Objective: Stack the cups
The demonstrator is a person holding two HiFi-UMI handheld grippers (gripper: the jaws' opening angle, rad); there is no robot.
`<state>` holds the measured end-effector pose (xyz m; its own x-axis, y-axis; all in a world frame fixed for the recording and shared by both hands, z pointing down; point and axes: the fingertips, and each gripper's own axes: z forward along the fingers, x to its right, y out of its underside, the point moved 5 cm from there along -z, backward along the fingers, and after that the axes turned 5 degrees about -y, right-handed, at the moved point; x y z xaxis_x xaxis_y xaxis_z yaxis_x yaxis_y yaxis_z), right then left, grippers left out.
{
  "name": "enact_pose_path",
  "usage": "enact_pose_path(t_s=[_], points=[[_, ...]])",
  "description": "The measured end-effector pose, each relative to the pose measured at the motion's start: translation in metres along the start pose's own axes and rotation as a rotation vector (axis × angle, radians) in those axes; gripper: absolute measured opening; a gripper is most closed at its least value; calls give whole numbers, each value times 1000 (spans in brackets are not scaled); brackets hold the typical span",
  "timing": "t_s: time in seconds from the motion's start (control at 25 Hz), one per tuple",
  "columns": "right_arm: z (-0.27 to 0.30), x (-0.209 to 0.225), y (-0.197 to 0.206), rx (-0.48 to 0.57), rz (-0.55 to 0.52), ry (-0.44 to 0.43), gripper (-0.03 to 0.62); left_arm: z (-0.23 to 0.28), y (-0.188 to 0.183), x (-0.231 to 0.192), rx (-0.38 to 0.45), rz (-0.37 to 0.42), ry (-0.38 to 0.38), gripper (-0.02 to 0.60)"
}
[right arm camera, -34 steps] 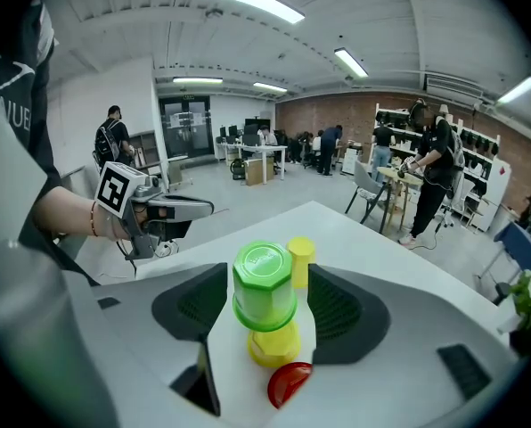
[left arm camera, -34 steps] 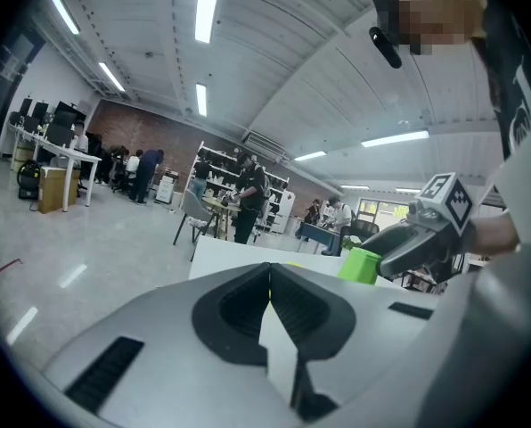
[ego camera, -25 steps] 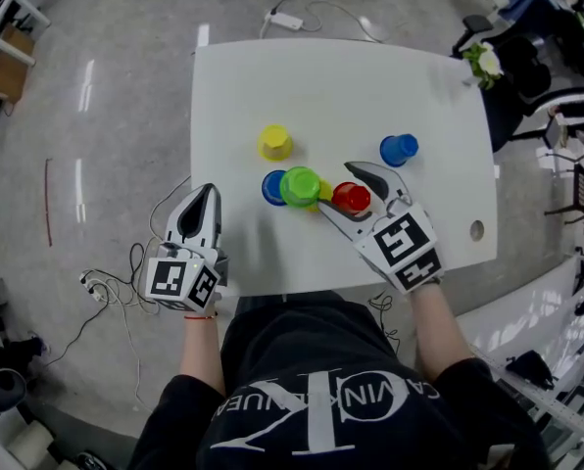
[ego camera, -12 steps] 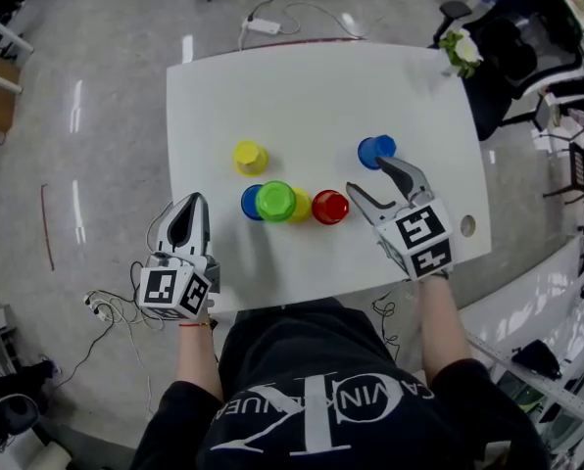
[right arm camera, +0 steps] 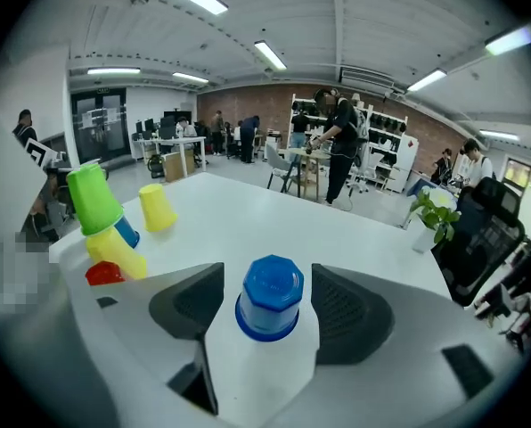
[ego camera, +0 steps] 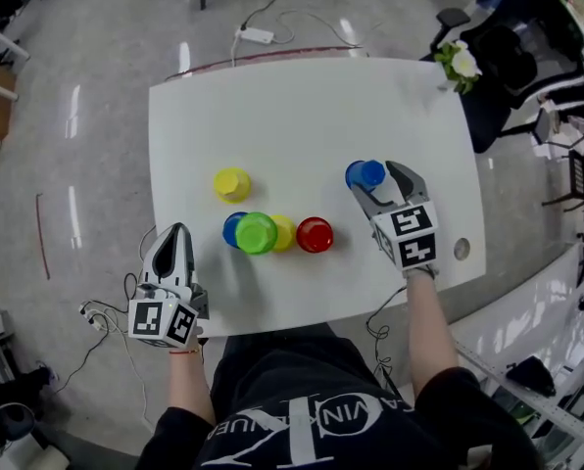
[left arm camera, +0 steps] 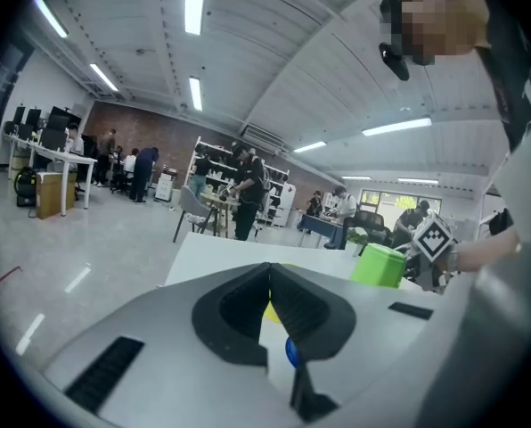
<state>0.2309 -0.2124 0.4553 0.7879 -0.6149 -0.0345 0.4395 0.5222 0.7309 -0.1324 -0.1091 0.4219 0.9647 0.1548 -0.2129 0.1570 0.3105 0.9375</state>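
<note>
An upturned blue cup [right arm camera: 270, 288] stands alone on the white table [ego camera: 302, 106], right of the others. My right gripper [ego camera: 375, 179] straddles it, open. Its jaws have just been opening, and the pads stand clear of the cup [ego camera: 365, 173] on both sides. To the left, a green cup [ego camera: 256, 233] sits on another blue cup [ego camera: 232, 227], with a yellow cup [ego camera: 283, 231] and a red cup [ego camera: 315, 234] beside them. A second yellow cup [ego camera: 231, 184] stands farther back. My left gripper [ego camera: 175, 235] is shut and empty at the table's near left edge.
A potted plant [ego camera: 461, 62] stands at the table's far right corner, and a round hole [ego camera: 462, 250] sits near the right edge. Cables [ego camera: 106, 297] lie on the floor at the left. Dark chairs [ego camera: 512, 57] crowd the right side.
My right gripper has left the red cup and moved right and away, ending around the lone blue cup with its jaws wider. The left gripper has barely shifted.
</note>
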Motion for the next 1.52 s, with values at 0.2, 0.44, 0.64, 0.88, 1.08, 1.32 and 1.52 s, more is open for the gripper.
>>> enact_pose_path(t_s=[0.2, 0.44, 0.64, 0.88, 1.08, 1.32, 1.52], points=[[14, 4, 6, -24, 6, -14, 306, 1, 4, 3, -22, 18, -4, 5], [10, 5, 7, -11, -5, -3, 249, -3, 10, 7, -30, 17, -4, 5], [-10, -10, -10, 18, -33, -24, 249, -10, 3, 4, -5, 11, 4, 5], [-38, -40, -38, 49, -104, -73, 249, -18, -9, 5, 23, 19, 30, 5], [-55, -72, -58, 59, -177, -129, 247, -22, -13, 8, 21, 75, 40, 5], [-63, -111, -66, 59, -211, -233, 248, -27, -20, 8, 57, 64, 55, 5], [-64, -135, -63, 32, -252, -277, 247, -33, -22, 5, 68, 53, 51, 5]])
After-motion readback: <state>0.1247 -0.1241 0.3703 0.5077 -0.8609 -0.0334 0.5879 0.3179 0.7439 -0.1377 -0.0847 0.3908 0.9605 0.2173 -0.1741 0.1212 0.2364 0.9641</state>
